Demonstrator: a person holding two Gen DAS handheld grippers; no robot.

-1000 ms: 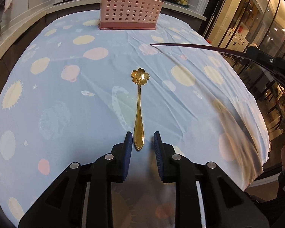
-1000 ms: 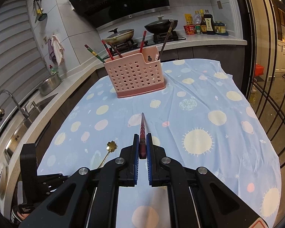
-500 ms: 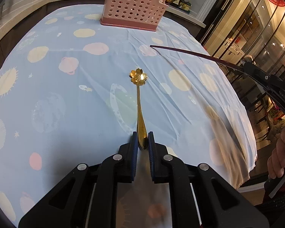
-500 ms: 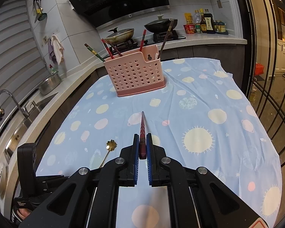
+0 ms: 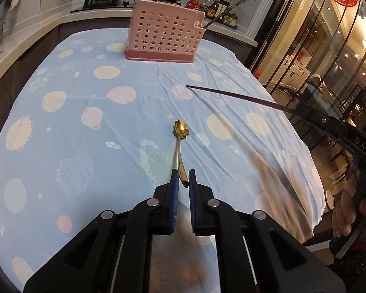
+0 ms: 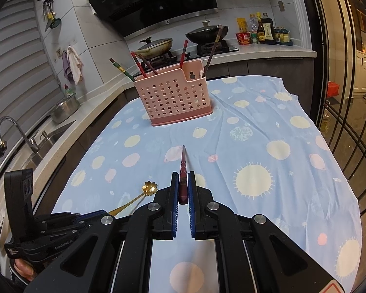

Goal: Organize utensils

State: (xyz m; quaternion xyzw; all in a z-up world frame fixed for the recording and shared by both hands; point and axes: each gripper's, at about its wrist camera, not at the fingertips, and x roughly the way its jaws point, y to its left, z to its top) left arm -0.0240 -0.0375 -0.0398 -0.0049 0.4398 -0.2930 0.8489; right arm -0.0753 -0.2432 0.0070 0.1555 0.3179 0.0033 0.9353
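Observation:
My left gripper is shut on the handle end of a gold spoon with a flower-shaped bowl, held tilted over the blue tablecloth. The spoon also shows in the right wrist view. My right gripper is shut on a dark red chopstick that points forward above the cloth; it also shows in the left wrist view. A pink perforated utensil basket stands at the table's far end, holding several chopsticks.
A kitchen counter with a stove, pans and sauce bottles runs behind the table. A sink and tap lie to the left. Glass doors stand to the right of the table edge.
My left gripper closed on the spoon's handle and lifted it, tilting up so the basket and counter come into view. My right gripper keeps holding the chopstick, almost still.

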